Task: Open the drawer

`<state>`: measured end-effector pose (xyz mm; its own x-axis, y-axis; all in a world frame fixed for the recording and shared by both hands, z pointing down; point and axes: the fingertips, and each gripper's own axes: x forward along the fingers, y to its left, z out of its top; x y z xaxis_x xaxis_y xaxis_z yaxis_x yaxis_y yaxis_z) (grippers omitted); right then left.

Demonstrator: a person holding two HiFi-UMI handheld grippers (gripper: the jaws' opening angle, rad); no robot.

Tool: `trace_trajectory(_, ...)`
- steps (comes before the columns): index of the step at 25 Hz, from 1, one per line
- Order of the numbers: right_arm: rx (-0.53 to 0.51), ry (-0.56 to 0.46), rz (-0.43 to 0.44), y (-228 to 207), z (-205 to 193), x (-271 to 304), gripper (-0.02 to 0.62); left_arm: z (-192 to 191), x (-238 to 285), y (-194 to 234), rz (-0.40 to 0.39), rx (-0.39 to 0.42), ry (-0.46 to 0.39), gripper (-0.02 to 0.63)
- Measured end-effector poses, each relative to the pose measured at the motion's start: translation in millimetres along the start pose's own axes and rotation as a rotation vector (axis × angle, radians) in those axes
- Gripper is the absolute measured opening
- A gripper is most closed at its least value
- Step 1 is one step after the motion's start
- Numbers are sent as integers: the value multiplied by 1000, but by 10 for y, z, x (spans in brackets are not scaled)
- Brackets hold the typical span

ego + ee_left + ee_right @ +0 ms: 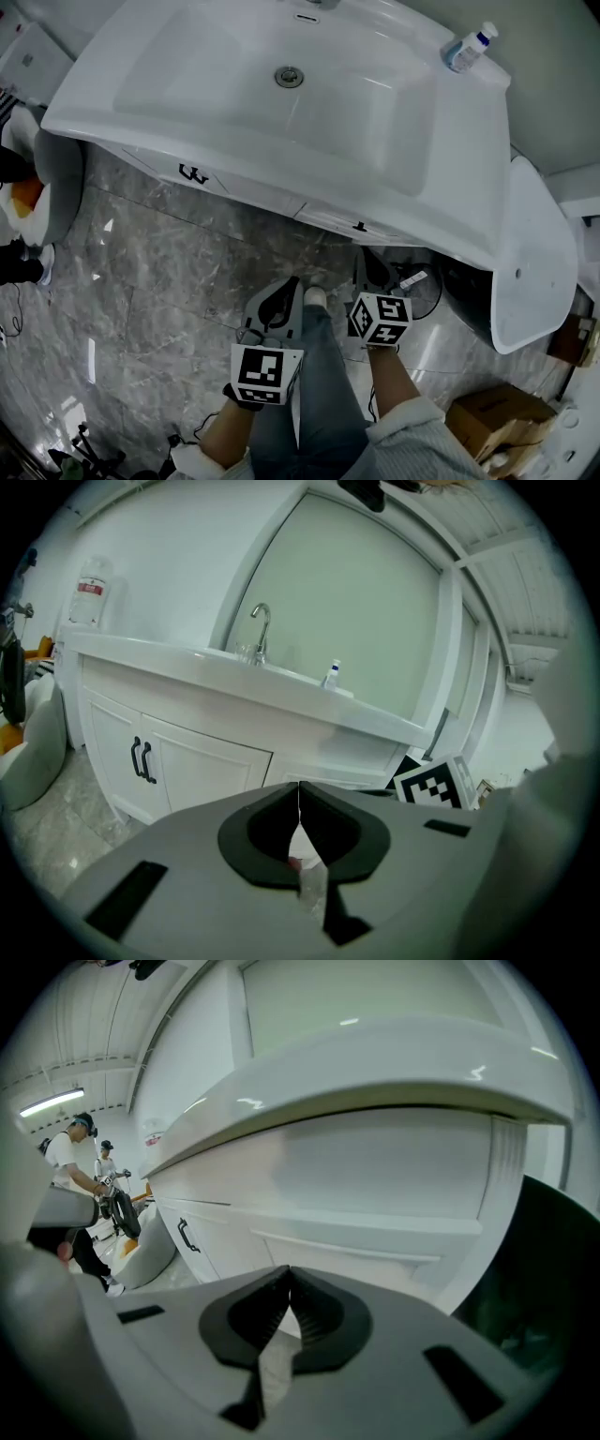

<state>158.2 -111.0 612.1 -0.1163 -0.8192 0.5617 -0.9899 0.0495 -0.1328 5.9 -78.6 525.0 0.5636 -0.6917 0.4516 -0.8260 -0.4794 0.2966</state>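
A white vanity (281, 192) with a sink stands in front of me. In the head view its front shows a pair of black door handles (192, 173) at the left and one small black drawer handle (359, 226) further right. My left gripper (279, 300) hangs low over the floor, short of the vanity, jaws shut and empty (298, 794). My right gripper (372, 274) is just below the small handle and apart from it, also shut on nothing (288, 1281). The right gripper view shows the drawer front (375, 1194) close ahead under the counter edge.
A small bottle (467, 45) lies on the counter's far right corner and a faucet (260, 630) stands behind the basin. A white fixture (530, 253) sits right of the vanity, with a cardboard box (497, 417) near it. A pale bin (52, 183) stands at the left. People (70, 1166) stand far left.
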Motion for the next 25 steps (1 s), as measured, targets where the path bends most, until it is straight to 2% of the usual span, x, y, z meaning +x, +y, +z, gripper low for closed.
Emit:
trace_trajectory(7,93,39,-64,-150,-221,265,16,-181,-33,145,17,-19,21,17)
trace_trajectory(16,122,90,-101,-303,-375,552,122,-254,44,97,2,-14,23,17)
trace_trajectory(25,216,107,-160,-438,-457,753,164,-384,21,91,5,-10,47,17)
